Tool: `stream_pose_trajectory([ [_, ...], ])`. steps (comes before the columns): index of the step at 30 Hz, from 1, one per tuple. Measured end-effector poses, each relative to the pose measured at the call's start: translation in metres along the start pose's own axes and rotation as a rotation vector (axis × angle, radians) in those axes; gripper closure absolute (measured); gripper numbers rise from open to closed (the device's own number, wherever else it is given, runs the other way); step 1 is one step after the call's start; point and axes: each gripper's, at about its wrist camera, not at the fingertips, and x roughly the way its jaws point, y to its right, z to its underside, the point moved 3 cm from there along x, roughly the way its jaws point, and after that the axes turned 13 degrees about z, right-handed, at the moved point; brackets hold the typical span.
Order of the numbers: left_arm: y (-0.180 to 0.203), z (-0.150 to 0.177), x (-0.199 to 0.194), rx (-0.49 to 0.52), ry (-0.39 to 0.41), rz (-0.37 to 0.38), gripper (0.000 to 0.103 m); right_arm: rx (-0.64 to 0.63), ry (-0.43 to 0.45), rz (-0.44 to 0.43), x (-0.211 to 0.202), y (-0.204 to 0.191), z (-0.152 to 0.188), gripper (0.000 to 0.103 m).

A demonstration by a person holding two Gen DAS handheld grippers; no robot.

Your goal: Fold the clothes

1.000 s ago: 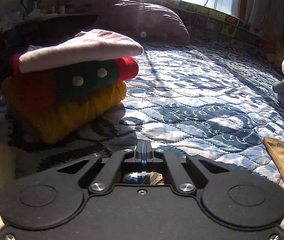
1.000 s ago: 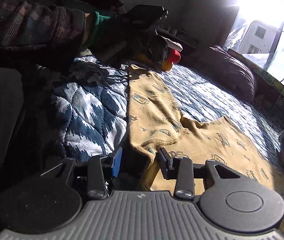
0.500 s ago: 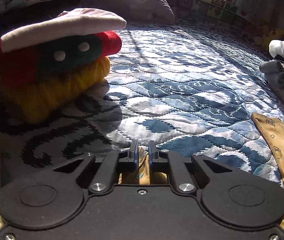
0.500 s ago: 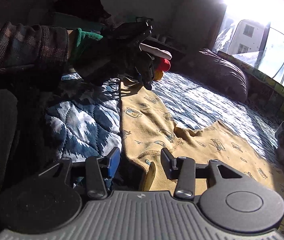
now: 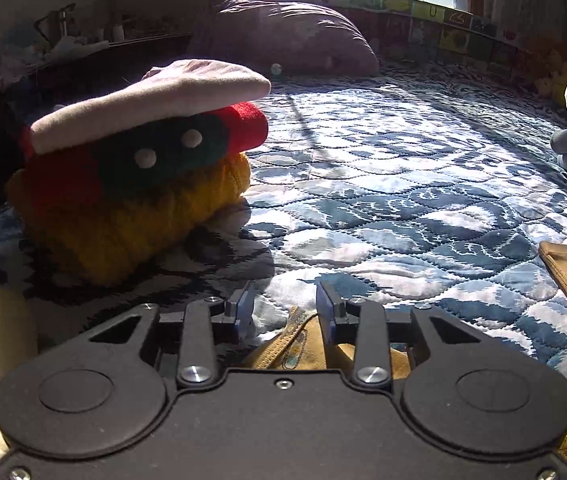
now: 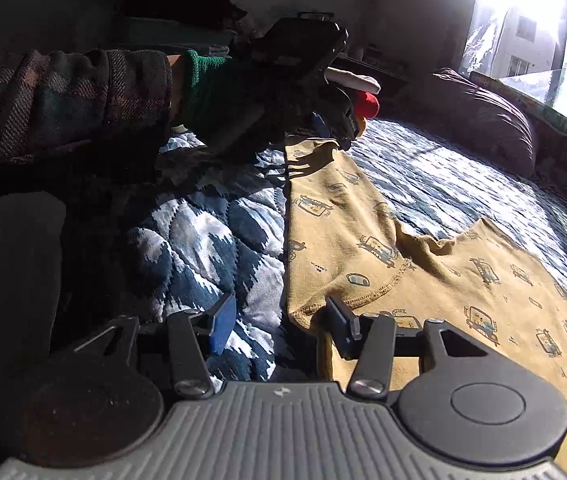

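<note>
Here, left gripper (image 5: 285, 306) parted over yellow garment (image 6: 363, 240), right gripper (image 6: 279, 316) agape

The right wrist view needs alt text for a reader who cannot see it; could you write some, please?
The right hand-held gripper, jaws open, straddles the near edge of a yellow printed garment spread on a blue quilted bed. Beyond, a sleeved arm holds the left hand-held gripper at the garment's far end.

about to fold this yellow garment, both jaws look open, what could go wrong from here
Both the left gripper and right gripper are open, so the yellow garment is unheld; a lift now would likely leave it behind. The garment's hem bunches under the left jaws, so closing may pinch several layers. The folded stack sits close ahead; a forward sweep could topple it.
</note>
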Motion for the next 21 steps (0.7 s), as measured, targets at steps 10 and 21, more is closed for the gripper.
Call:
stream_pose_trajectory([
  [10,0.025,0.005,-0.085,-0.065,0.088,0.034,0.069,0.128,0.040,-0.086,-0.022,-0.010,-0.011,0.055],
  [21,0.049,0.102,-0.119,-0.538,-0.095,0.285,0.070,0.151,-0.011,0.072,-0.019,-0.010,0.009,0.049],
])
